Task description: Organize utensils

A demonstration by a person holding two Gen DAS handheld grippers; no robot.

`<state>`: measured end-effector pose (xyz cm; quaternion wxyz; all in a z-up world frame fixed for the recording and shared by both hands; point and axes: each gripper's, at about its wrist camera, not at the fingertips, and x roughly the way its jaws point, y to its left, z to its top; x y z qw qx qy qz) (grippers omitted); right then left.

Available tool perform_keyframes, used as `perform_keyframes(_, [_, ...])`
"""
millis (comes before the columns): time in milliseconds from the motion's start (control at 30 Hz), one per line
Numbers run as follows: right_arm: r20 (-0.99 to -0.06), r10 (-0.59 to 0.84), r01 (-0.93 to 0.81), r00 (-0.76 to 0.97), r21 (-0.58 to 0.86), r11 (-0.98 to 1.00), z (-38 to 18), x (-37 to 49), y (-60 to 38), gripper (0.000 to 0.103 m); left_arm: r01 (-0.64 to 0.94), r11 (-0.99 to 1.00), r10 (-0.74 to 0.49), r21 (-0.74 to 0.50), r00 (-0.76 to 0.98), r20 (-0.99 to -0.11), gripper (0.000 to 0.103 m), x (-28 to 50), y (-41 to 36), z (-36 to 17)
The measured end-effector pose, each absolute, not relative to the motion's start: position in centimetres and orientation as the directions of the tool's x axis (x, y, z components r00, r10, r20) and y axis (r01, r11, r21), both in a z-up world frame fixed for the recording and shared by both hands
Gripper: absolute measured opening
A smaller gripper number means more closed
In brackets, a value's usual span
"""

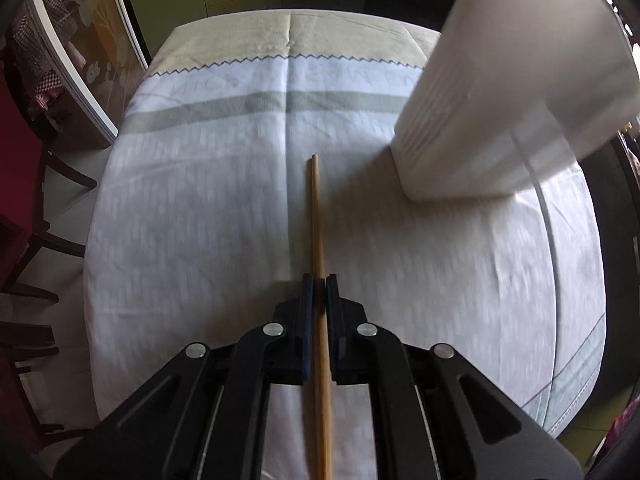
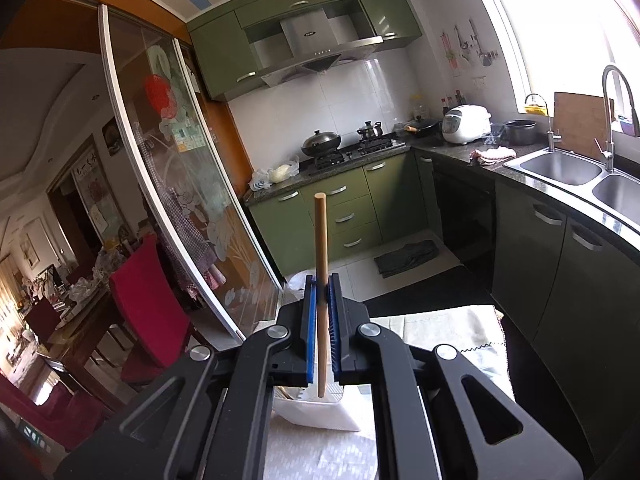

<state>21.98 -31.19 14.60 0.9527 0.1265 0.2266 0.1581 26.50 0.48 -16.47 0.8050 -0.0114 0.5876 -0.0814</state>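
Pinching a thin wooden chopstick (image 1: 318,240) between its blue-padded fingers, our left gripper (image 1: 319,280) hangs over the tablecloth (image 1: 200,200), the stick running forward along the cloth's centre fold with its tip near the foot of a white slotted utensil holder (image 1: 500,100), which stands to the right on the cloth and looks motion-blurred. Faint mirrored lettering shows through the tablecloth just below its zigzag stitching, but we cannot read it. Our right gripper (image 2: 321,280) is likewise pressed onto a second chopstick (image 2: 320,240), a thicker pale wooden one held nearly upright, its lower end reaching down over the white holder's (image 2: 320,412) open top (whether it touches the inside we cannot tell). Beyond it we see green cabinets (image 2: 340,220), a steel range hood (image 2: 316,48) with a small badge too tiny to make out, a white rice cooker (image 2: 466,124) and a double sink (image 2: 560,168)
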Motion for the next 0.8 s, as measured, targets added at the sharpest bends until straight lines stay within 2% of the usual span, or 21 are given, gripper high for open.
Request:
perform_keyframes(133, [-0.437, 0.309, -0.213, 0.845, 0.257, 0.943, 12.7, 24.9, -29.1, 0.007, 0.137, 0.982, -0.167, -0.132, 0.294, -0.941, 0.009, 24.3, 0.6, -15.4])
perform_keyframes(233, [-0.486, 0.291, -0.2, 0.824, 0.231, 0.952, 10.4, 27.0, -27.7, 0.007, 0.137, 0.98, -0.178, -0.141, 0.305, -0.936, 0.025, 24.1, 0.5, -14.5])
perform_keyframes(500, [-0.591, 0.292, -0.217, 0.752, 0.197, 0.956, 5.1, 29.8, -25.7, 0.008, 0.118, 0.978, -0.197, -0.173, 0.25, -0.948, 0.026, 25.8, 0.1, -15.2])
perform_keyframes(533, [-0.592, 0.295, -0.22, 0.75, 0.197, 0.955, 5.0, 29.8, -25.7, 0.014, 0.114, 0.978, -0.196, -0.173, 0.242, -0.95, 0.026, 25.9, 0.1, -15.5])
perform_keyframes(600, [-0.582, 0.305, -0.226, 0.754, 0.206, 0.952, 5.0, 29.3, -25.9, 0.019, 0.108, 0.98, -0.189, -0.168, 0.235, -0.953, 0.026, 26.0, 0.0, -15.9])
perform_keyframes(800, [-0.512, 0.344, -0.258, 0.787, 0.235, 0.937, 7.0, 24.8, -28.2, 0.023, 0.121, 0.985, -0.145, -0.119, 0.24, -0.96, 0.026, 27.0, -1.1, -16.3])
